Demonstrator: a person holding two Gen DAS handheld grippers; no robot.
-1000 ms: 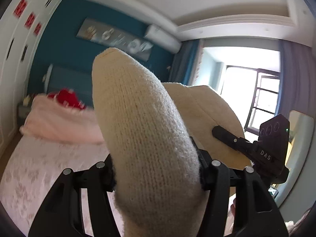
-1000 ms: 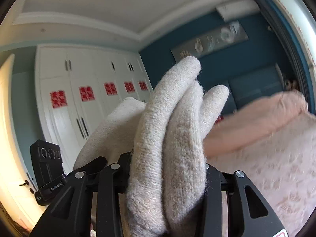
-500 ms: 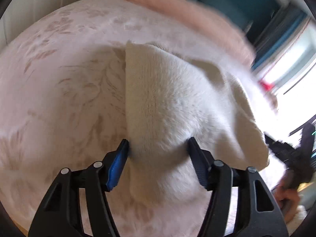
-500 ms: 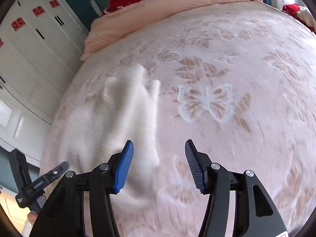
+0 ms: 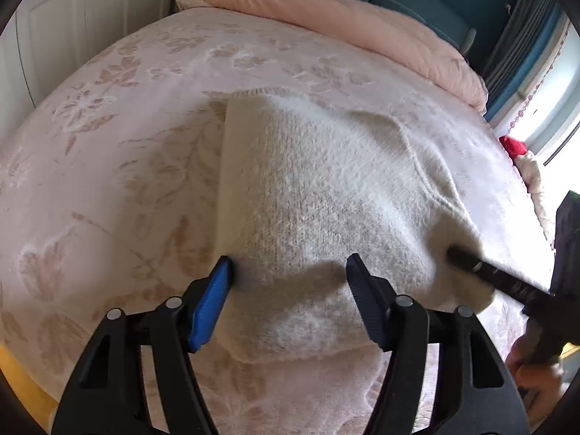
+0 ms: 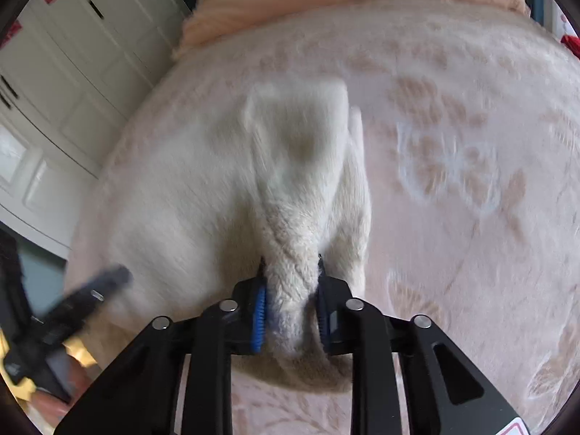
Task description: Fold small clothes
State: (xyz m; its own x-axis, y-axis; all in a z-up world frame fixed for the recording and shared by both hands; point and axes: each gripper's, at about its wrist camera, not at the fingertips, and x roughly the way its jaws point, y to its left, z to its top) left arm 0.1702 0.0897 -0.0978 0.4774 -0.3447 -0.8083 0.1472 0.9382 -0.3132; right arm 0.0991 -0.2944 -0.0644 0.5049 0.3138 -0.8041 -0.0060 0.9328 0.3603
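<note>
A cream knitted sweater (image 5: 326, 188) lies spread on the pink patterned bed. My left gripper (image 5: 290, 282) is open, its jaws wide apart over the sweater's near edge, the cloth lying loose between them. My right gripper (image 6: 291, 297) is shut on a bunched fold of the sweater (image 6: 293, 181) at its near right side. The right gripper's finger (image 5: 482, 268) shows in the left wrist view at the sweater's right edge. The left gripper (image 6: 90, 286) shows blurred in the right wrist view at the sweater's left.
The bedspread (image 5: 127, 137) is pink with a pale butterfly and leaf pattern. A rolled pink duvet (image 5: 362, 25) lies across the head of the bed. White wardrobes (image 6: 72, 72) stand along the left. A window and blue curtain (image 5: 525, 54) are at the right.
One second ago both grippers held the sweater up in the air. It was laid on the bed and both opened. Now the right gripper has closed on a fold again; the left stays open.
</note>
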